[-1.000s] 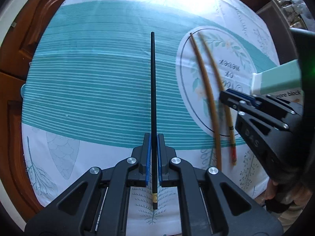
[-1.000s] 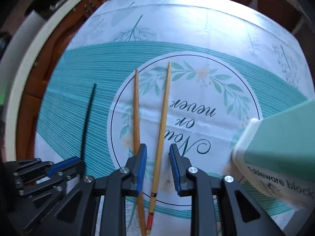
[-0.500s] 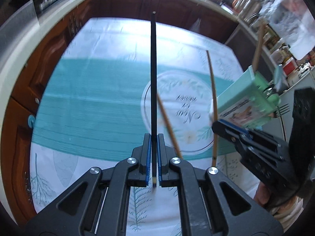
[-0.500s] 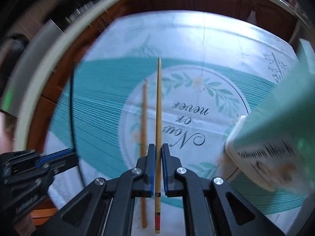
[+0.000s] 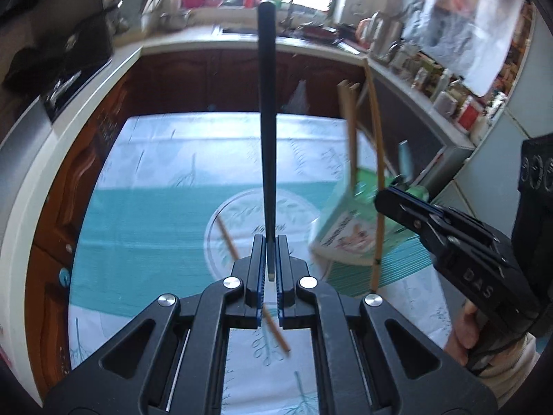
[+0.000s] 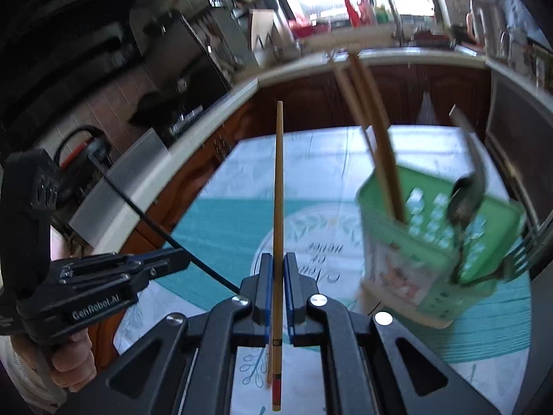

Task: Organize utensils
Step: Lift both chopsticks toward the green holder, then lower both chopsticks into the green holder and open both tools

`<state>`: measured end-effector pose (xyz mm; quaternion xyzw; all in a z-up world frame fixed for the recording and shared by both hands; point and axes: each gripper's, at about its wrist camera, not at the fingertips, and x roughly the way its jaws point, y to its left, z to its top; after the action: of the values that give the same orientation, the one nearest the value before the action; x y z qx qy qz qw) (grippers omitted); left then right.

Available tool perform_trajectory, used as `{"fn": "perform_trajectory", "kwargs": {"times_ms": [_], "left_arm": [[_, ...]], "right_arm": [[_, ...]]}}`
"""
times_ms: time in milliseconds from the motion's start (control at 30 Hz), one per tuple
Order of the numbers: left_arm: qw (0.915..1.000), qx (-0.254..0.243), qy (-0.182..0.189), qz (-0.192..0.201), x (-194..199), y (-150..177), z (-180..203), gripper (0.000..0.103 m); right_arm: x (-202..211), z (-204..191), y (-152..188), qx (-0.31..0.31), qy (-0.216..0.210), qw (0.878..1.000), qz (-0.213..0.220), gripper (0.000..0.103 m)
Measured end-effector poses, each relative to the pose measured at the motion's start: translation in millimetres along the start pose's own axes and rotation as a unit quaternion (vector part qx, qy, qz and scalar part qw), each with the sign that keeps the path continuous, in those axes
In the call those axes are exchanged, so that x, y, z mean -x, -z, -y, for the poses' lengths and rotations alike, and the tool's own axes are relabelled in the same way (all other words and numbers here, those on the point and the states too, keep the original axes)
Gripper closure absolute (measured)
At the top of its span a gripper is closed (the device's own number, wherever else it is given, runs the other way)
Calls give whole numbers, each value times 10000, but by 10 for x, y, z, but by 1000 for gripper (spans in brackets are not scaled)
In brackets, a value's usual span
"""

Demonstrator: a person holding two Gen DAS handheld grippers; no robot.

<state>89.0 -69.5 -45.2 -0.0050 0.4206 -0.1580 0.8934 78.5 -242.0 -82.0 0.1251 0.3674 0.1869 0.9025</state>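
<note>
Counter (image 5: 145, 159), covered by a white and teal leaf-print cloth (image 5: 148, 207) with a round lettered emblem at its middle; largest item, lying below both of my tools. Green utensil holder (image 6: 435, 242), standing on the cloth at the right of the emblem; it carries wooden utensils (image 6: 380, 145) upright, a metal spoon (image 6: 465, 200), and a fork (image 6: 522, 252) showing at its far edge. My left gripper (image 5: 268, 269): jaws clenched on a black chopstick (image 5: 268, 121), which runs straight forward and up from them, lifted clear of the cloth. My right gripper (image 6: 277, 290): jaws clenched on a tan chopstick (image 6: 278, 190) with a red band near its lower end, likewise raised off the cloth and pointing away from me, just left of the holder. One more tan chopstick (image 5: 226, 238) lies loose on the cloth, slanting across the emblem's edge and passing under my left jaws. Both views are blurred, so finer detail on the holder's label cannot be read.
</note>
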Motion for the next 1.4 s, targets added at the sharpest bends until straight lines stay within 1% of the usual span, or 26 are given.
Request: {"fn": "perform_trajectory", "kwargs": {"times_ms": [233,367,400,533,633,767,833,933,1000,1167,1400], "left_arm": [[9972,-496,293,475,449,-490,559,100],[9944,-698,422,676,549,-757,869,100],[9936,-755,464,703,516,-829,954,100],[9937,-776,587,556,263,-1050,1190,100],[9945,-704,614,470,-47,-1118,1159,100],[9959,-502,736,126,-475,-1133,1016,100],[9960,-483,749,-35,-638,-1089,951,100],[9958,-515,697,-299,-797,-1048,910,100],[9959,-523,633,-374,-849,-990,858,100],[9955,-380,715,-497,-897,-837,719,100],[9963,9,753,-404,-737,-493,442,100]], "right_arm": [[381,109,-302,158,141,9971,729,97],[550,193,-517,206,304,9933,1096,97],[585,217,-541,217,332,9922,1179,97],[721,298,-725,291,447,9841,1692,97],[732,352,-806,454,468,9770,2029,97],[667,411,-826,650,448,9713,2243,97],[617,469,-825,706,522,9700,2265,97],[519,563,-795,676,485,9715,2221,97],[467,596,-763,702,525,9713,2211,97],[326,639,-691,708,564,9737,2091,97],[185,589,-569,873,653,9766,1852,96]]}}
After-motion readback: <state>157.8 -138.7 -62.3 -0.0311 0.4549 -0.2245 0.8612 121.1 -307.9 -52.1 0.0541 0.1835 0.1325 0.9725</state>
